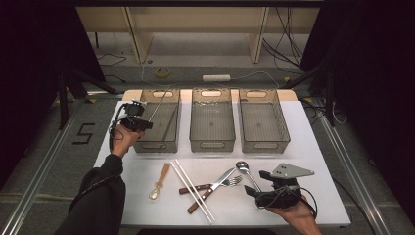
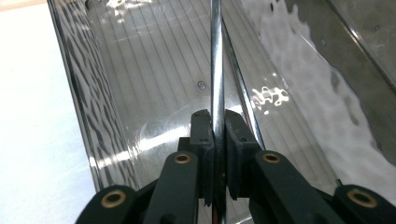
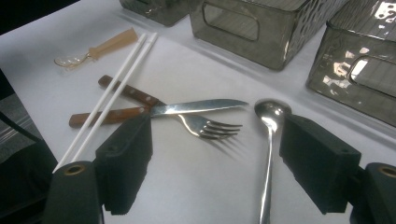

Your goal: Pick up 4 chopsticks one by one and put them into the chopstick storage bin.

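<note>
My left gripper (image 1: 144, 125) is shut on a thin metal chopstick (image 1: 156, 105) that slants up over the left grey bin (image 1: 155, 146). In the left gripper view the pads (image 2: 201, 133) pinch the metal chopstick (image 2: 217, 65) above the bin's ribbed floor (image 2: 154, 70). A second thin stick (image 2: 240, 88) lies in the bin. My right gripper (image 1: 255, 183) stands open near the table's front right. Between its jaws (image 3: 219, 158), lower down on the table, lie a metal spoon (image 3: 271, 114) and a fork (image 3: 208, 126).
Middle bin (image 1: 212, 146) and right bin (image 1: 264, 146) stand in the same row. On the white table (image 1: 318, 161) lie a knife (image 1: 222, 177), a fork (image 1: 232, 181), a spoon (image 1: 243, 168), two white chopsticks (image 1: 191, 188) and a tan-handled small spoon (image 1: 160, 181).
</note>
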Motion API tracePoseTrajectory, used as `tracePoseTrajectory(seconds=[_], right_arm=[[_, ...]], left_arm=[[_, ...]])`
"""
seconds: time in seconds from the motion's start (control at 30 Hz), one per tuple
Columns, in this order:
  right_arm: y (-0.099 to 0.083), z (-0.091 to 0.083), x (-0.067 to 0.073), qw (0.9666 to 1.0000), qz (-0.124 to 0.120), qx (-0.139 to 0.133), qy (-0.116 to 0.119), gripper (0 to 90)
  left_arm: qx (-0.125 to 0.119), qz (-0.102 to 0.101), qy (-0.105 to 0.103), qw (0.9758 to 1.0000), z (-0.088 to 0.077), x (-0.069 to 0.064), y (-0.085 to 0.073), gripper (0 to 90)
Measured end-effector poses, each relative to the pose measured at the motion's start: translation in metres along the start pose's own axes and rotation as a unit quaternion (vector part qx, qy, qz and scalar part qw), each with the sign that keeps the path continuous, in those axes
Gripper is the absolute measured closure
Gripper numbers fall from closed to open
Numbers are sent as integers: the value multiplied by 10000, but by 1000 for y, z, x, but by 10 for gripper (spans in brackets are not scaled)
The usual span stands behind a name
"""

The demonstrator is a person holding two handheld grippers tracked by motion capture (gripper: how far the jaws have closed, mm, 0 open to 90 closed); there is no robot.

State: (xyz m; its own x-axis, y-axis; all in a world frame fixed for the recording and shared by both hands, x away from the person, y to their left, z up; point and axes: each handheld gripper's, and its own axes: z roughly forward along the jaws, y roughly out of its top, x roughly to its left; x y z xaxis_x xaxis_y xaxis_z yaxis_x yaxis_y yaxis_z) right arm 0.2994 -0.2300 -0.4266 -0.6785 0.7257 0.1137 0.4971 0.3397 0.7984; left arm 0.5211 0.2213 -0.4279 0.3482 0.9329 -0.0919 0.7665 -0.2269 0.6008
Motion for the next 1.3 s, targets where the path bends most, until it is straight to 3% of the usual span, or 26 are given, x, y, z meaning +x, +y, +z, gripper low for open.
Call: tracePoseTrajectory(seconds=[0.17, 0.3, 0.5, 0.63, 0.93, 1.07, 1.3], right_arm=[[0, 0, 1, 10000, 8, -2, 10, 266], [0, 0, 1, 10000, -16, 10, 26, 266], [1, 0, 1, 10000, 0, 8, 27, 266], [2, 0, 3, 10000, 2, 29, 28, 266], [6, 6, 18, 9999, 83, 52, 58, 278], [8, 11, 25, 9998, 167, 72, 80, 287], [10, 25, 39, 9993, 182, 267, 168, 318]], left_arm=[[24, 2, -57, 10000, 1, -1, 0, 805], [-111, -34, -51, 9999, -2, -4, 2, 613], [-146, 22, -156, 9998, -13, -10, 3, 452], [-303, -25, -308, 9991, -24, -15, -1, 381], [-743, 27, -628, 9953, -49, -31, -25, 288], [-875, 93, -644, 9940, -59, -36, -35, 272], [-991, 333, -814, 9912, -70, -53, -52, 241]])
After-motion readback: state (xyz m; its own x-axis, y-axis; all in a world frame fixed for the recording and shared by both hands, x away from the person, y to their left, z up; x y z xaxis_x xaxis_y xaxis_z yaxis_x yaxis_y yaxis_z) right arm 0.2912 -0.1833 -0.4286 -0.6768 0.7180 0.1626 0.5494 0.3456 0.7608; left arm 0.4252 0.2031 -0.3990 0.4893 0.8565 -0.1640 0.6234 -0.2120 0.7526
